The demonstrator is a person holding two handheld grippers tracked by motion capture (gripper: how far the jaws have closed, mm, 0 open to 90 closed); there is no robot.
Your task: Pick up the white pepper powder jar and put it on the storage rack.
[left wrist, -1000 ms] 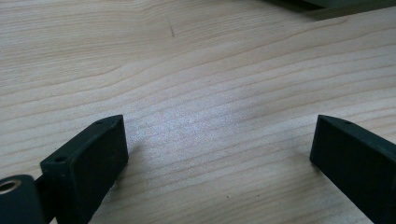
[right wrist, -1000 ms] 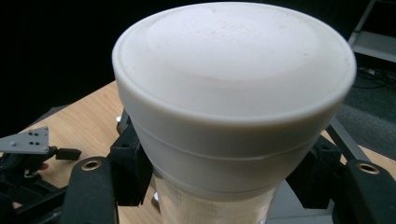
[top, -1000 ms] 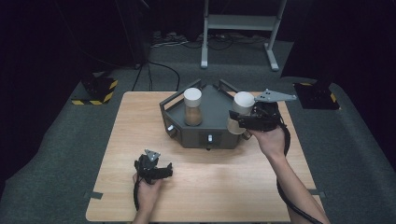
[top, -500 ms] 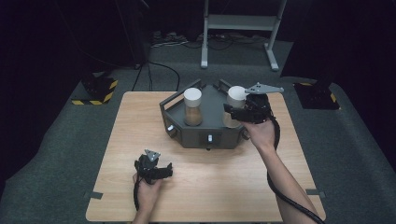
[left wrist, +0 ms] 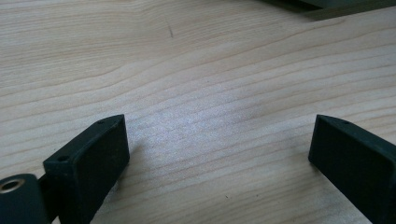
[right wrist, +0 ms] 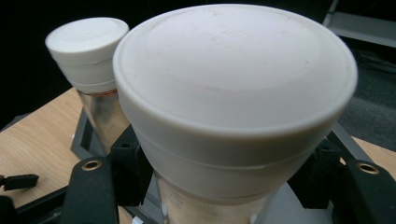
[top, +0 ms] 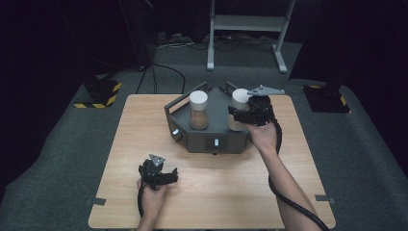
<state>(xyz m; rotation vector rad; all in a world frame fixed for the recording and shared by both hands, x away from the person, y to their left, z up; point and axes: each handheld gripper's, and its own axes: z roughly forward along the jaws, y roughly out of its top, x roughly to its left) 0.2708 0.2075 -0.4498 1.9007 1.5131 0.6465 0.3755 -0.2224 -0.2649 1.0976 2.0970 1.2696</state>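
Jar 2 (top: 238, 109), white-capped, clenched in the right gripper (top: 240, 115), has moved left onto the grey tray (top: 211, 139) beside jar 1 (top: 198, 110); placement looks near. Left gripper (top: 168, 177) rests released on the table (top: 231, 192).

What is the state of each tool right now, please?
Left tool: open, empty, over the table.
Right tool: closed on the white-capped jar.

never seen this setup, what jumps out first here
Two white-capped jars: one stands in the grey tray at the table's far side, and the right gripper clamps the other over the tray. The left gripper rests open on bare wood near the front edge.
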